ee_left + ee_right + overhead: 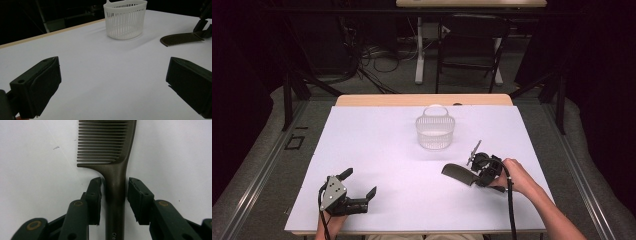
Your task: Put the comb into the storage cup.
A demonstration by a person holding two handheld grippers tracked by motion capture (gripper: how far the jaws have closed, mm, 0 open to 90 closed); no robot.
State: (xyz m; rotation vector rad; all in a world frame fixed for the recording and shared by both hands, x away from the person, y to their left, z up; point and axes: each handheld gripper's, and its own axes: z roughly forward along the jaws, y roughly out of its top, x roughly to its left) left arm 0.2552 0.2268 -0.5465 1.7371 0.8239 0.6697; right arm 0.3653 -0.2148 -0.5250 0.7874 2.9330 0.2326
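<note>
At the near left of the table the left gripper lies low over the white surface, held from behind by the person's left hand, its grey three-cornered plate facing up and its two black jaws spread wide with nothing between them; the left gripper view looks out between those blocky, matt jaws across bare tabletop. Farther back, about mid-table, stands a white plastic basket, oval, with slatted see-through walls and a small loop handle at its rim; the left gripper view shows the thin vertical ribs plainly, which the high view blurs. To the right lies the comb, dark olive-brown plastic, flat on the table with its toothed end pointing left and its handle running into the right gripper. The person's right hand holds that gripper low and nearly level, forearm coming in from the lower right corner, cable trailing back toward the table's near edge. The right gripper view gives what the high view cannot: the comb has fine, evenly spaced teeth along one side and a smooth, rounded handle with pale lettering near the bottom, and the right gripper has its pads close on either side of that handle; a narrow slit seems to remain at each pad, so a firm grip is not shown.
</note>
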